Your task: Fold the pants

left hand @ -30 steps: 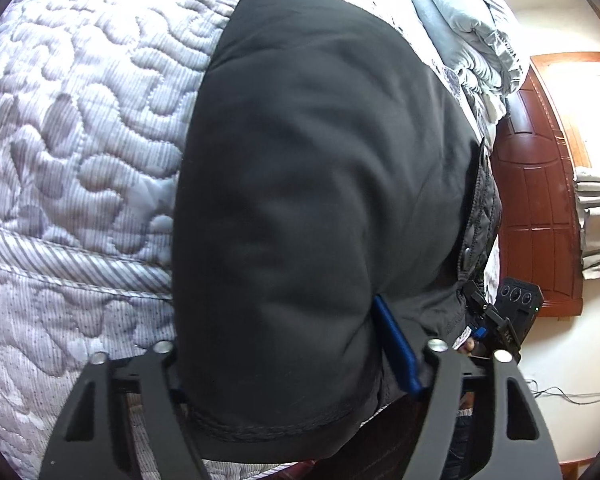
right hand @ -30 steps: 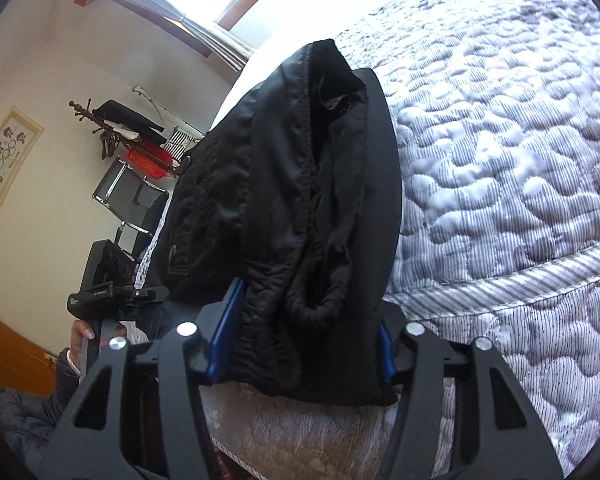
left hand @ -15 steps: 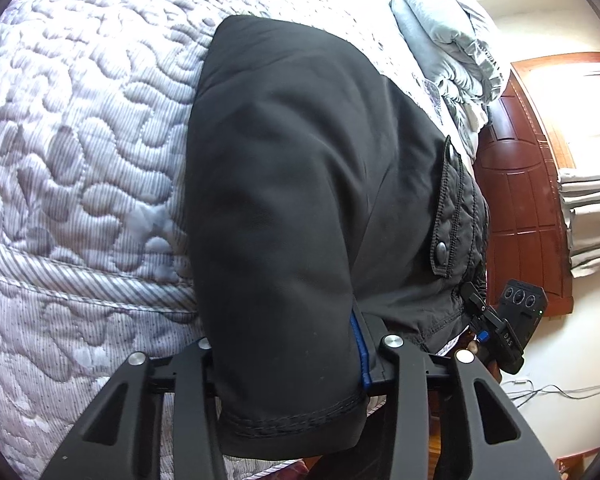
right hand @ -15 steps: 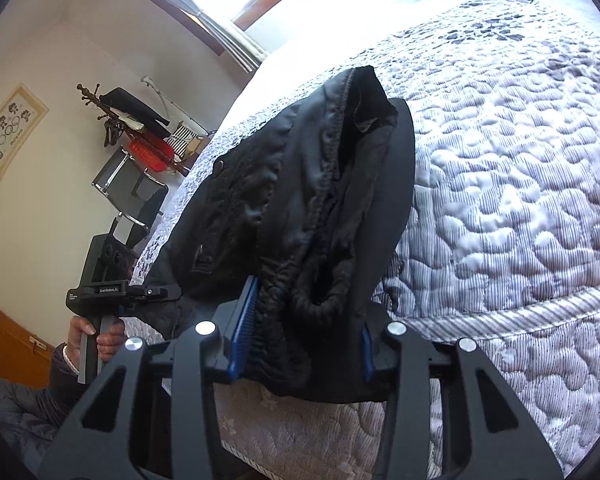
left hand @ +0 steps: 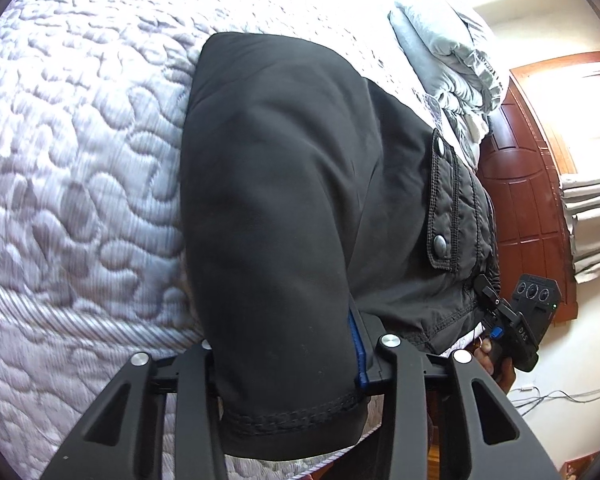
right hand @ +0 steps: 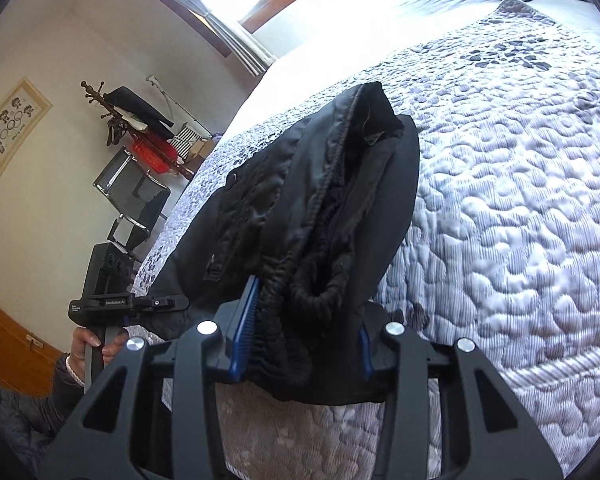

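Observation:
Black padded pants [left hand: 284,200] lie folded in layers on the quilted bed, near its front edge. My left gripper [left hand: 288,364] is shut on the hem end of a pant leg, which fills the gap between the fingers. A pocket flap with two snaps [left hand: 440,208] shows to the right. My right gripper [right hand: 300,336] is shut on the bunched elastic waistband [right hand: 320,280]; the pants [right hand: 332,184] stretch away from it across the bed. Each gripper shows at the edge of the other's view.
A grey quilted bedspread [left hand: 80,160] covers the bed. A folded grey duvet [left hand: 448,48] lies at the far end. A red-brown wooden door [left hand: 520,208] stands right. A coat rack [right hand: 120,116] and a chair [right hand: 132,192] stand by the wall.
Both grippers have closed tighter on the pants and drawn back toward the bed's edge. The pants have stretched out flatter, and the pocket flap has come into view.

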The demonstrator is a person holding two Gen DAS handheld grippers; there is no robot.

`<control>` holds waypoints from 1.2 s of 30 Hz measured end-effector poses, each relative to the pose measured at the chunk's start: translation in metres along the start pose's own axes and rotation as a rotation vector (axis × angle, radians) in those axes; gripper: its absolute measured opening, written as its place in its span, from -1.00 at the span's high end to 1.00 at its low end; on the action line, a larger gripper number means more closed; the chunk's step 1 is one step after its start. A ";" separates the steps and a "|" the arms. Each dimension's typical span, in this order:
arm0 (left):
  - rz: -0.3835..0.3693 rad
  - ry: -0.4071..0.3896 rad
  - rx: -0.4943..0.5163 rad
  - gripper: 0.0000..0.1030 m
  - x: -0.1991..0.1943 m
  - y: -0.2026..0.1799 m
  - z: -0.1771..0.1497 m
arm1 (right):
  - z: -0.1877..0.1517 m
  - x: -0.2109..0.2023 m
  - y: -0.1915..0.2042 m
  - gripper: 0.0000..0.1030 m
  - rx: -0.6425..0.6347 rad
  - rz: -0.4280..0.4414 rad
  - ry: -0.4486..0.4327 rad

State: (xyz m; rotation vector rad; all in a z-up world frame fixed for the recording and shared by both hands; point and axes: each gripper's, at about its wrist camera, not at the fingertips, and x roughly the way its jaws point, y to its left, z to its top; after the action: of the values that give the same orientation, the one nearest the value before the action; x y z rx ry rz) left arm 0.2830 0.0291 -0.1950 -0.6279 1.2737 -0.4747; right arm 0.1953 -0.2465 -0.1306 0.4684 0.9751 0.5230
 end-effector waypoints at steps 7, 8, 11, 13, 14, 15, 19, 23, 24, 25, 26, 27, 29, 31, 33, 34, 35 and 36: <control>0.003 -0.024 -0.003 0.25 -0.008 0.012 0.017 | 0.025 0.023 -0.003 0.22 0.007 0.009 0.015; 0.003 -0.027 -0.005 0.25 -0.010 0.015 0.020 | 0.029 0.026 -0.003 0.22 0.010 0.008 0.017; 0.007 -0.055 0.002 0.25 -0.013 0.020 0.029 | 0.039 0.037 -0.003 0.22 0.013 0.012 0.023; 0.008 -0.065 0.003 0.25 -0.014 0.024 0.035 | 0.046 0.044 -0.004 0.22 0.015 0.014 0.027; 0.008 -0.072 -0.003 0.25 -0.016 0.026 0.038 | 0.049 0.048 -0.003 0.22 0.015 0.015 0.028; 0.010 -0.075 -0.004 0.25 -0.017 0.028 0.041 | 0.052 0.051 -0.003 0.22 0.015 0.017 0.028; 0.013 -0.086 -0.004 0.25 -0.022 0.037 0.049 | 0.061 0.064 -0.005 0.22 0.022 0.024 0.030; 0.014 -0.099 -0.006 0.24 -0.027 0.046 0.058 | 0.071 0.076 -0.006 0.22 0.023 0.028 0.032; 0.020 -0.104 -0.019 0.24 -0.027 0.048 0.061 | 0.074 0.079 -0.006 0.21 0.024 0.029 0.033; 0.025 -0.108 -0.028 0.24 -0.028 0.049 0.063 | 0.077 0.082 -0.006 0.21 0.025 0.029 0.033; 0.025 -0.108 -0.026 0.23 -0.030 0.053 0.066 | 0.080 0.085 -0.007 0.21 0.026 0.030 0.033; 0.024 -0.108 -0.025 0.23 -0.030 0.054 0.070 | 0.083 0.089 -0.007 0.21 0.027 0.031 0.034; 0.026 -0.109 -0.022 0.23 -0.032 0.058 0.077 | 0.089 0.095 -0.007 0.21 0.027 0.033 0.036; 0.025 -0.111 -0.022 0.22 -0.033 0.061 0.080 | 0.094 0.101 -0.008 0.20 0.028 0.035 0.036; 0.026 -0.111 -0.020 0.21 -0.033 0.064 0.087 | 0.100 0.107 -0.008 0.20 0.028 0.037 0.038; 0.024 -0.112 -0.021 0.21 -0.035 0.067 0.089 | 0.103 0.110 -0.009 0.20 0.028 0.039 0.038; 0.023 -0.113 -0.022 0.21 -0.034 0.067 0.093 | 0.106 0.113 -0.010 0.19 0.029 0.040 0.038; 0.024 -0.114 -0.021 0.20 -0.034 0.068 0.096 | 0.109 0.117 -0.010 0.19 0.030 0.040 0.038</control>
State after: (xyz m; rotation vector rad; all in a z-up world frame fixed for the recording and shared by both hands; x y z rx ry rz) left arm 0.3668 0.1180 -0.1997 -0.6477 1.1778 -0.4011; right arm 0.3454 -0.1980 -0.1594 0.5076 1.0129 0.5558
